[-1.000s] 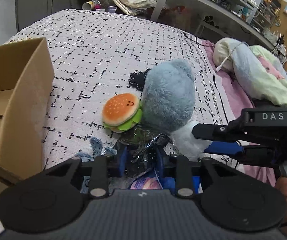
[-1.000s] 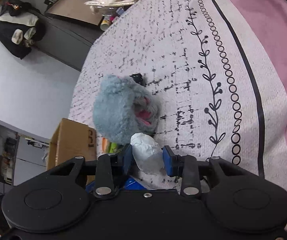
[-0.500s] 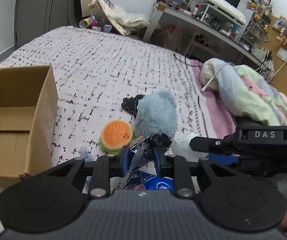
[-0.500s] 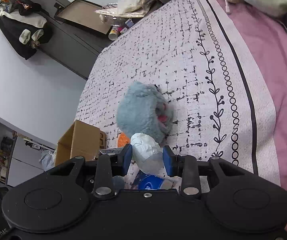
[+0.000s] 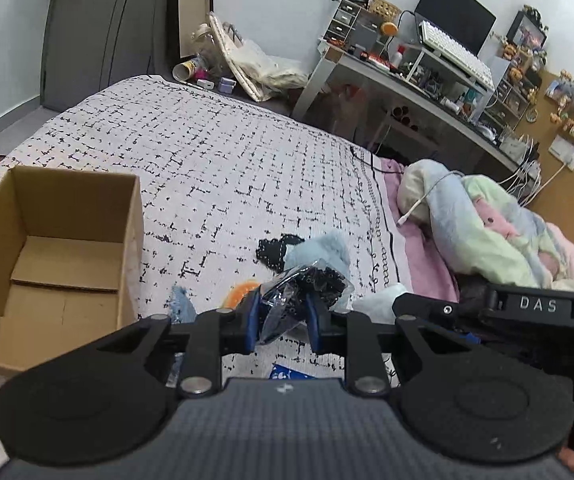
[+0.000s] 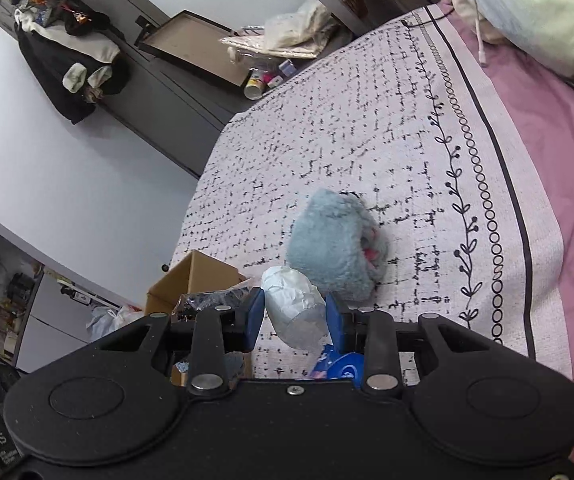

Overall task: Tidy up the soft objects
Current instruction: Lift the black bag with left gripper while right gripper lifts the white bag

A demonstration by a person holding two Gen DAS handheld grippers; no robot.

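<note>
Bedspread (image 5: 207, 152) sits farther below; both hand-held grippers have lifted their bundles.

A fluffy grey-blue plush toy (image 6: 337, 252) has long, shaggy pile. The bedspread (image 5: 227, 160), white woven cloth printed with black dashes, looks matt and slightly coarse. An open brown cardboard box (image 5: 59, 256) is dull, with raw paper edges. The left gripper (image 5: 283, 322), matt black plastic with smooth blue pads, pinches a crinkled, glossy clear plastic bag of dark contents (image 5: 307, 292). The right gripper (image 6: 295, 322), of the same finish, clamps a white crumpled bundle (image 6: 295, 308), possibly paper or thin plastic. A pastel fleece blanket (image 5: 483, 228) looks soft.
</note>
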